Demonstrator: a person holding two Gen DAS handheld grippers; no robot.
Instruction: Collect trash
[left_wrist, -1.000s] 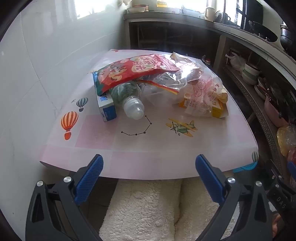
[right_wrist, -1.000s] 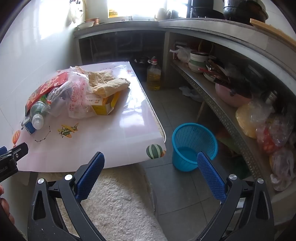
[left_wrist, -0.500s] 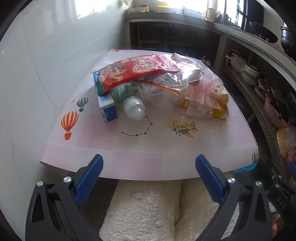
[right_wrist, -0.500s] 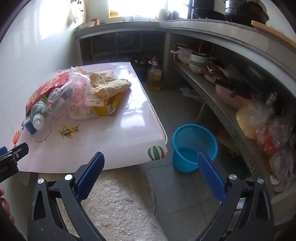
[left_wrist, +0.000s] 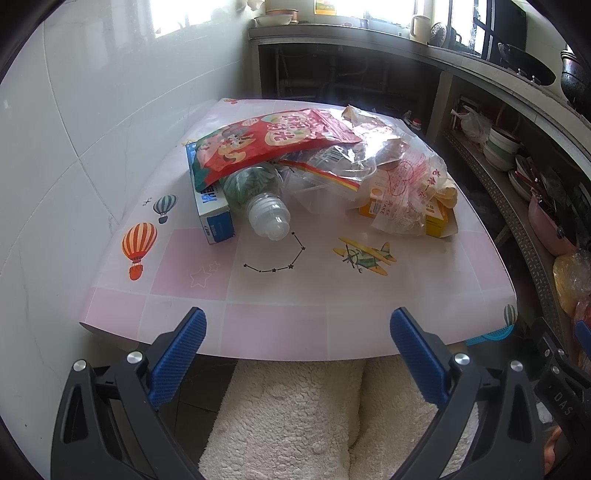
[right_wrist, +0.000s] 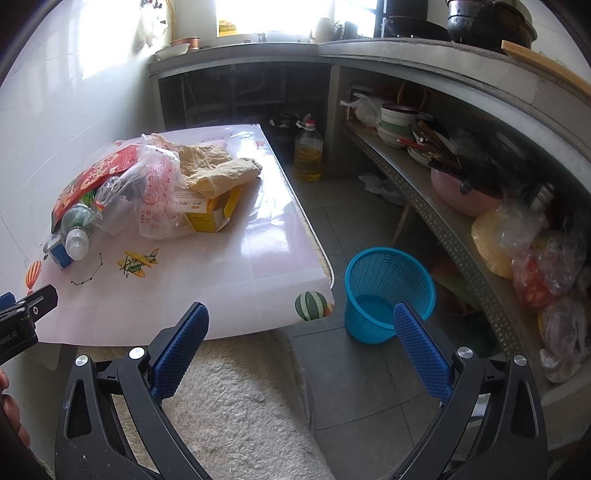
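A heap of trash lies on the pink table (left_wrist: 280, 295): a red snack bag (left_wrist: 273, 142), a clear plastic bottle (left_wrist: 260, 201) with its cap toward me, a blue-and-white carton (left_wrist: 214, 212), a clear printed plastic bag (left_wrist: 402, 181) and a yellow cake box (left_wrist: 436, 219). In the right wrist view a crumpled tan paper bag (right_wrist: 214, 168) tops the heap. A blue mesh bin (right_wrist: 386, 291) stands on the floor right of the table. My left gripper (left_wrist: 297, 349) hangs open before the table's near edge. My right gripper (right_wrist: 301, 345) is open, off the table's near right corner.
A fluffy cream rug (right_wrist: 236, 410) lies under the table's near edge. White tiled wall (left_wrist: 74, 147) borders the left. A shelf (right_wrist: 443, 221) with bowls, a pink pot and bagged goods runs along the right. An oil bottle (right_wrist: 308, 153) stands on the floor beyond.
Both views have drifted slightly; the trash heap sits a touch lower in the right wrist view. Nothing on the table has moved and both grippers stay open.
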